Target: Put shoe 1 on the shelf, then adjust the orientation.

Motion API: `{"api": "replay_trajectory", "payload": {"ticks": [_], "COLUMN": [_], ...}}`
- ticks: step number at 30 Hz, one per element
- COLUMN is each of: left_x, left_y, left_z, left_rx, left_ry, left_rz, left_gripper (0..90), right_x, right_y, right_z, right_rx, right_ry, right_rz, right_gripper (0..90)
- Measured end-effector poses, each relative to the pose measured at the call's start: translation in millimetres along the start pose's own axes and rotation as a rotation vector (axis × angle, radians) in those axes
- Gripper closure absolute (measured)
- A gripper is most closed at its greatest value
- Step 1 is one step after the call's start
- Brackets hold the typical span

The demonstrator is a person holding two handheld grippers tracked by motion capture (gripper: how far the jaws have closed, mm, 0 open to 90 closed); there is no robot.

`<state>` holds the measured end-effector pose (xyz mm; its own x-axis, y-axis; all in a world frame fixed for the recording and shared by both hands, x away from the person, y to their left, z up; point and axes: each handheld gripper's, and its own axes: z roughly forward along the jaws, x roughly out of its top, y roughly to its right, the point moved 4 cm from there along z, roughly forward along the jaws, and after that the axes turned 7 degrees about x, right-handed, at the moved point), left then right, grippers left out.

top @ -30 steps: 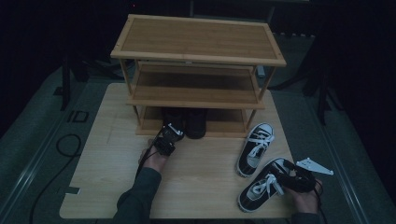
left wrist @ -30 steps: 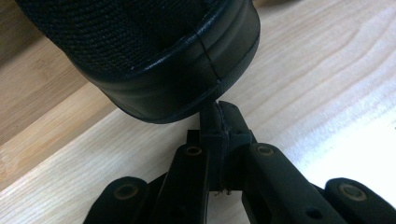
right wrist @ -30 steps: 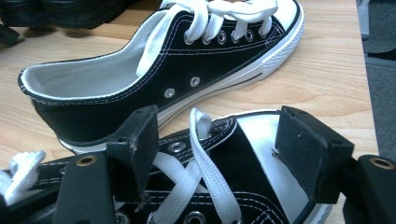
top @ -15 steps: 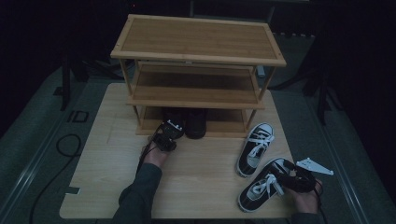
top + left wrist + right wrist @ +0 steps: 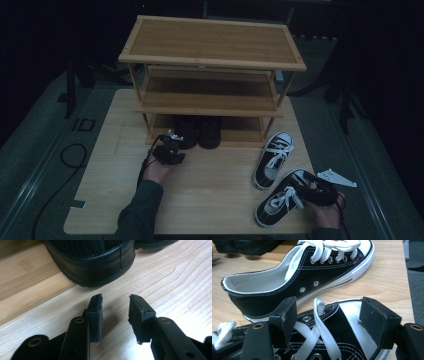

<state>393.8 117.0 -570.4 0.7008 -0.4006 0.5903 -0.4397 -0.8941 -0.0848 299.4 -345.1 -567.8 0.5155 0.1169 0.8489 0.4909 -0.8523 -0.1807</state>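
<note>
Left gripper point(image 5: 115, 315) had just been opening, jaws half apart with nothing between; black shoe point(image 5: 92, 262) heel at 12 o'clock. Right gripper point(image 5: 332, 322) straddled near sneaker point(image 5: 332, 340), contact unclear.

Count: 4 shoes, 1 rack. 2 black shoes point(image 5: 198, 131) side by side under the bottom shelf of the shoe rack point(image 5: 212, 60). 2 black-and-white sneakers point(image 5: 272, 159) on the table in front of the rack, off its right end. Rack has 3 shelves.
</note>
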Motion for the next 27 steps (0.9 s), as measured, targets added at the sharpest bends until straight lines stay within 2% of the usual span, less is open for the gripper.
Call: {"api": "replay_trajectory", "payload": {"ticks": [4, 14, 18, 27], "left_x": [-5.7, -17.8, -20.1, -29.3], "left_y": [-5.3, -15.6, -17.3, -22.9], "left_z": [-2.1, -3.5, -9.9, -13.5], "left_rx": [0.008, 0.019, 0.015, 0.026], "left_ry": [0.011, 0.005, 0.024, 0.025], "left_rz": [-0.004, -0.033, -0.051, -0.057], "left_gripper": [59.7, 58.3, 57.6, 57.0], "right_x": [-0.1, 0.0, 0.3, 2.4], "right_y": [0.6, 0.1, 0.6, -1.8], "right_z": [0.1, 0.0, 0.2, 0.0], "right_rx": [0.003, 0.001, 0.002, -0.01], "right_ry": [0.0, 0.0, -0.001, -0.02], "right_rz": [0.0, 0.001, 0.001, 0.004], "right_gripper": [29.9, 29.9, 29.8, 29.9]}}
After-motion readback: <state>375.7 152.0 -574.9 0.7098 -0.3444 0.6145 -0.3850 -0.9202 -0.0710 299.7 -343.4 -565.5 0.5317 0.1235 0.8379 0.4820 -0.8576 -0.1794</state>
